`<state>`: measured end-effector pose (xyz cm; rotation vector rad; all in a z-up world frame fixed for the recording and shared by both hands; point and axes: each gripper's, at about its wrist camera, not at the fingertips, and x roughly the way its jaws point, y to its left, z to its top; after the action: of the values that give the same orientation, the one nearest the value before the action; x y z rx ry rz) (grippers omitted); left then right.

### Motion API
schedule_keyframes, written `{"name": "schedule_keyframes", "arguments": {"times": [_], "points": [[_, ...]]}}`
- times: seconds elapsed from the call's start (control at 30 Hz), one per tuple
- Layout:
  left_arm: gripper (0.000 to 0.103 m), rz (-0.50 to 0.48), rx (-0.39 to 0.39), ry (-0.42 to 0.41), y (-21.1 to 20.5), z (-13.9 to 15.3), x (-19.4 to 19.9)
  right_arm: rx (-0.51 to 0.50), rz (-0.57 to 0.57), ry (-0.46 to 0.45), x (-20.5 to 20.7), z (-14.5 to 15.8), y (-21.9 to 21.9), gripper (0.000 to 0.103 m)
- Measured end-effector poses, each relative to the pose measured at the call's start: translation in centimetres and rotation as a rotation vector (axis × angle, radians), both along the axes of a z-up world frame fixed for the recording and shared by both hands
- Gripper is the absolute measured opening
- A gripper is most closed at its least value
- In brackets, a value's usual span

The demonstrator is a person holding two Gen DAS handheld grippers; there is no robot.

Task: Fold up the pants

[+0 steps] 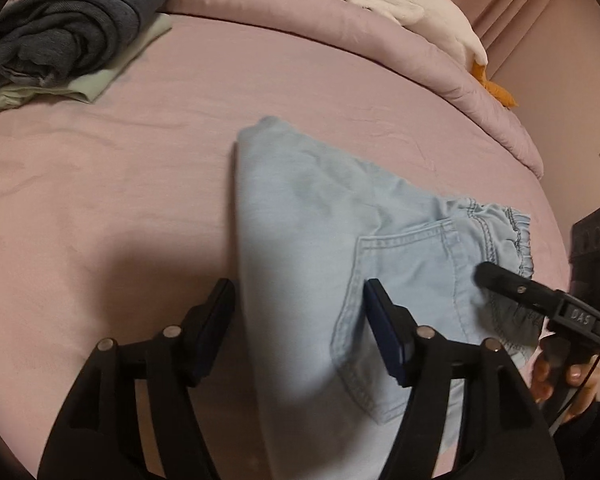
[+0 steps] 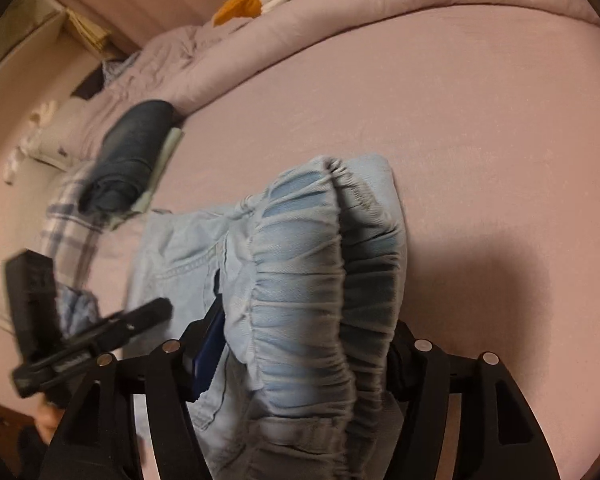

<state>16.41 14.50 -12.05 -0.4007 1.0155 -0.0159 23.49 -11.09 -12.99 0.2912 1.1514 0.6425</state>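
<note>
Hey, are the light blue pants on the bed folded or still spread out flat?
Folded. The light blue pants lie doubled into a compact shape on the pink bed sheet, back pocket up, elastic waistband bunched at one end.

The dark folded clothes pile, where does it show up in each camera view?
Left wrist: pile at the top left corner, on the pink bed.
Right wrist: pile at left of centre, near the bed's edge.
Shared landmark: the light blue pants, in front of both grippers.
</note>
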Motion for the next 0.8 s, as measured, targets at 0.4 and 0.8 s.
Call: {"name": "schedule_keyframes", "arguments": {"times": [0.4,0.8], "points": [[0.077,-0.020,0.150,0.013,-1.1,-0.7,-4.3,-0.281,0.083,-0.165,-5.3,2.4,-2.3,0.075],[0.078,0.023,0.186,-0.006,-1.5,-0.7,-6.7,-0.250,0.006,-0.118,-5.9,0.6,-4.1,0.086]]}}
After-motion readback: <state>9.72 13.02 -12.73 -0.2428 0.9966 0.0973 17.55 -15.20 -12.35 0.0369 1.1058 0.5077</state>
